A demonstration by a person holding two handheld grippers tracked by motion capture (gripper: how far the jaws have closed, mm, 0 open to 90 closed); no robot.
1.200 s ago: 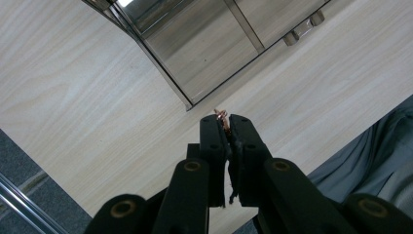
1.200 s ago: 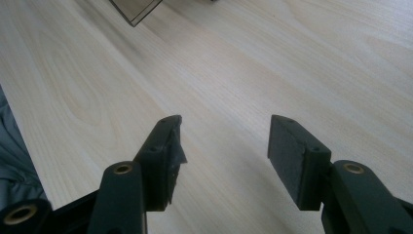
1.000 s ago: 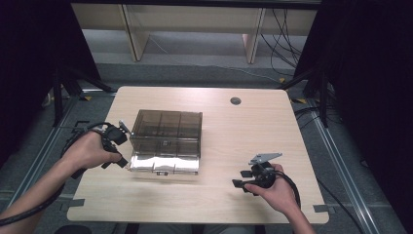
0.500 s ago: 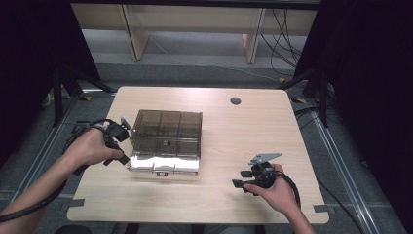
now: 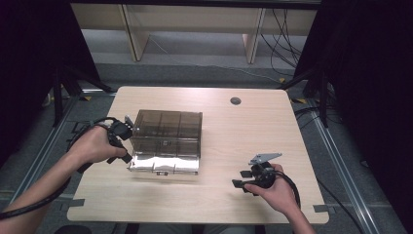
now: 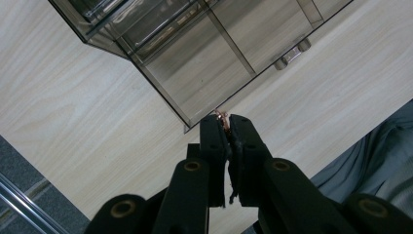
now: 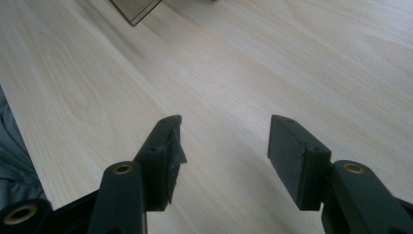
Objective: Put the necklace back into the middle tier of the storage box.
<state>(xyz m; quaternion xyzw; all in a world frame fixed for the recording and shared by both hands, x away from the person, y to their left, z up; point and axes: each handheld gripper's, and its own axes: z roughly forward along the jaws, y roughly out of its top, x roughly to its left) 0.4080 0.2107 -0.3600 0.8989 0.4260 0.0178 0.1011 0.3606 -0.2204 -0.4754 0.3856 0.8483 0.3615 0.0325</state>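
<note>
The smoked clear organizer box (image 5: pixel 166 140) sits left of centre on the table (image 5: pixel 253 126), its long axis running 9 to 3 o'clock; the left gripper (image 5: pixel 122 132), touching its 9 o'clock wall, is nearer, jaws nearly shut on something small and coppery (image 6: pixel 223 116) that I cannot identify; the right gripper (image 5: pixel 247 178) waits well apart at 4 o'clock, jaws wide and empty.

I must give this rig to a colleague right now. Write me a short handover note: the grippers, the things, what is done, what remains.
Left gripper: shut on a small coppery item, too small to identify, at the corner of the smoky clear organizer box.
Right gripper: open, empty, low over bare table to the right of the box.
Box: left of table centre.
Done: small item pinched.
Left: probably putting it into a compartment; which one is unclear.
</note>
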